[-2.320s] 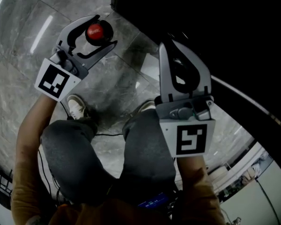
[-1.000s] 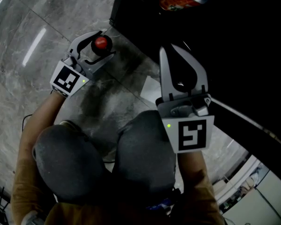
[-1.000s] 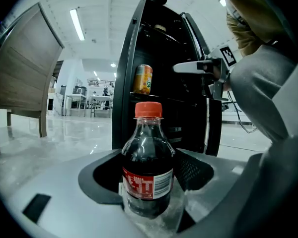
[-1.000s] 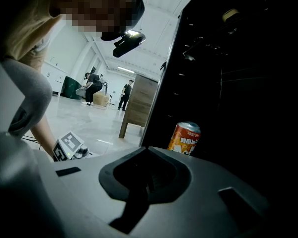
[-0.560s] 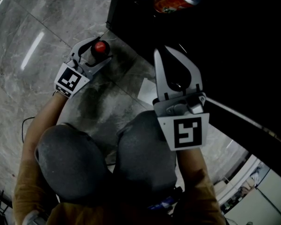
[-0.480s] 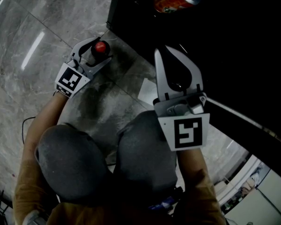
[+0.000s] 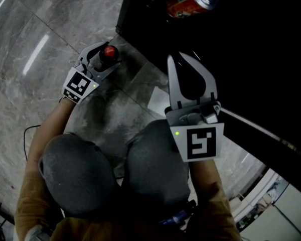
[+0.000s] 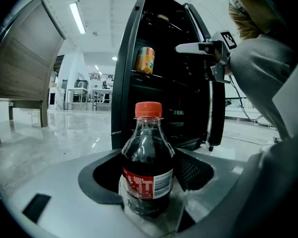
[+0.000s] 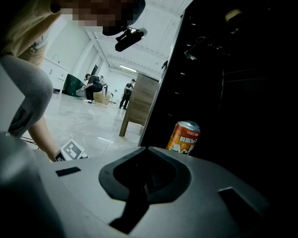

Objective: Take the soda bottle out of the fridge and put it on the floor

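Soda bottle (image 8: 146,162) stands upright in the left tool (image 7: 110,52), seemingly gripped.

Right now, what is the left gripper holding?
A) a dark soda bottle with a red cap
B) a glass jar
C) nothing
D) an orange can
A: the left gripper view shows the bottle upright between the jaws of the left gripper, which close on its sides, while the can sits on a shelf in the fridge.
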`<state>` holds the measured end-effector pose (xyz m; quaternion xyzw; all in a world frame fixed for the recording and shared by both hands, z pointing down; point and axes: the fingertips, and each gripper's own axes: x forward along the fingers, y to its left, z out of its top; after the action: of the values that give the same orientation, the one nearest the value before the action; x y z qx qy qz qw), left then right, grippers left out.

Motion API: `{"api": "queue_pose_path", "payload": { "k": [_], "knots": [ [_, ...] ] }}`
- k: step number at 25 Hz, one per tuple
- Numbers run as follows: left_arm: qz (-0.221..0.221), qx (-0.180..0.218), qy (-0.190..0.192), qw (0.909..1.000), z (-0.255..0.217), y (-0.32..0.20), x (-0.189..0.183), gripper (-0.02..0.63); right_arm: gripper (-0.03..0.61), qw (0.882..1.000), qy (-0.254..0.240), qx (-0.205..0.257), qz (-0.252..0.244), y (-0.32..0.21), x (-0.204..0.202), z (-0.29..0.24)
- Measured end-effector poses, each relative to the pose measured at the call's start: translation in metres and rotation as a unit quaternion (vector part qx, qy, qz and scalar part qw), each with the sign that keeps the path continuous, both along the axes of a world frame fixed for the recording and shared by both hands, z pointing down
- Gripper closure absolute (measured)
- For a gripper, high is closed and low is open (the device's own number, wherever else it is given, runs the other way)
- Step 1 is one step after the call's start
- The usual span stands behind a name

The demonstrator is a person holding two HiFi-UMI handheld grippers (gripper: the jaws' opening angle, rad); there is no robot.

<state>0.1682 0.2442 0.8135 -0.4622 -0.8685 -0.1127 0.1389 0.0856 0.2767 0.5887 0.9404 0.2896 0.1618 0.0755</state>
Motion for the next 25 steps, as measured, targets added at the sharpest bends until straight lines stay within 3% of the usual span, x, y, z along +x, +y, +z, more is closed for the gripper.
{"api": "queue_pose_path", "payload": {
  "k": [16,25],
  "knots": [
    [0.001,-0.015,0.007,0.9999,0.01,-0.013,0.0,0.31,0.575,1.0,0.019,-0.012,-0.003,-0.003,0.0,-0.01],
    [0.018,0.003,-0.001,0.9998,0.016,-0.017,-0.003,0.308,0.575,0.999,0.025,-0.022,-0.004,-0.008,-0.003,-0.018]
  ]
}}
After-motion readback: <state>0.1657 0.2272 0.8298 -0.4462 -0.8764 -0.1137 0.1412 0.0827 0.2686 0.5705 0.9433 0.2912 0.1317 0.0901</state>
